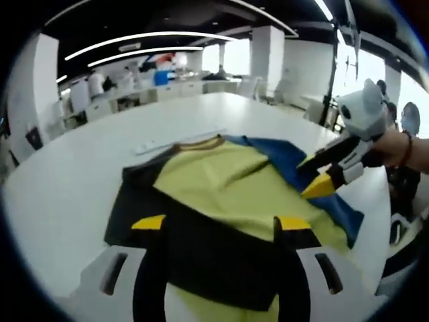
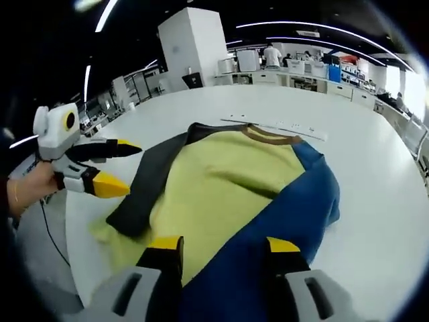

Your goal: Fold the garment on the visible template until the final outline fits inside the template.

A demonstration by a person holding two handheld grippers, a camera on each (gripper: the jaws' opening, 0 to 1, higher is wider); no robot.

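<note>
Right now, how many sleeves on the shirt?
2: the black sleeve lies by the left gripper, the blue sleeve under the right gripper.

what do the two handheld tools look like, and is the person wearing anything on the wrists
Both match: the left tool and right tool each have two black jaws capped with yellow tips, on a white and grey body. The hand on the right tool wears a dark band at the wrist; the hand on the left tool has a thin bracelet.

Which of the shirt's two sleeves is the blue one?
The sleeve under the right gripper: the blue sleeve. The other, the black sleeve, lies across the yellow body.
</note>
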